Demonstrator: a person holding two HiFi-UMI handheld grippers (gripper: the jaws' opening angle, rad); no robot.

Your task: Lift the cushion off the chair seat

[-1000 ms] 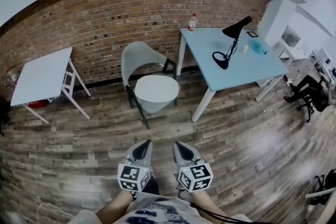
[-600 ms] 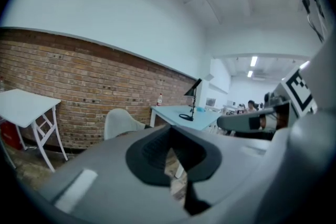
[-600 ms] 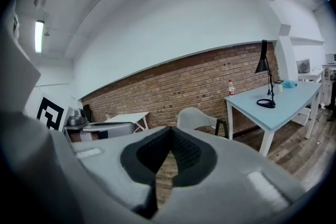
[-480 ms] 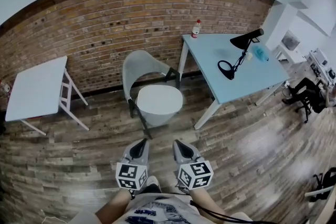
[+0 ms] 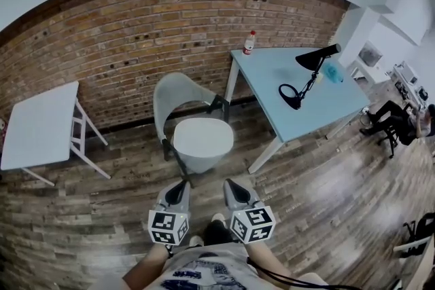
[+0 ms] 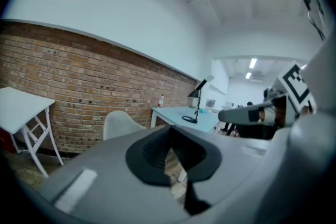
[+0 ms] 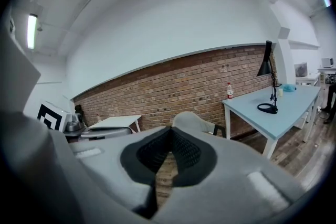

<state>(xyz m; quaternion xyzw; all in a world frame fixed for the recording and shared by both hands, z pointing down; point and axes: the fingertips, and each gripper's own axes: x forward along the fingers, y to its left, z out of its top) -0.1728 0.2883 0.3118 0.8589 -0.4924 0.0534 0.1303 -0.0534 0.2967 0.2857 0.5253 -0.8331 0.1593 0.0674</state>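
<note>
Though facing the chair, holds left gripper and right gripper closed, empty; leaves cushion unlifted on seat.

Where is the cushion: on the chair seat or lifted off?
On the seat. The head view shows the white cushion lying flat on the chair; the left tongs and right tongs are shut, short of it.

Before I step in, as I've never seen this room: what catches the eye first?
The brick wall across the back, and before it a grey chair with a white cushion on its seat. A blue table with a black lamp stands on the right; the left gripper and right gripper, both shut, point toward the chair.
</note>
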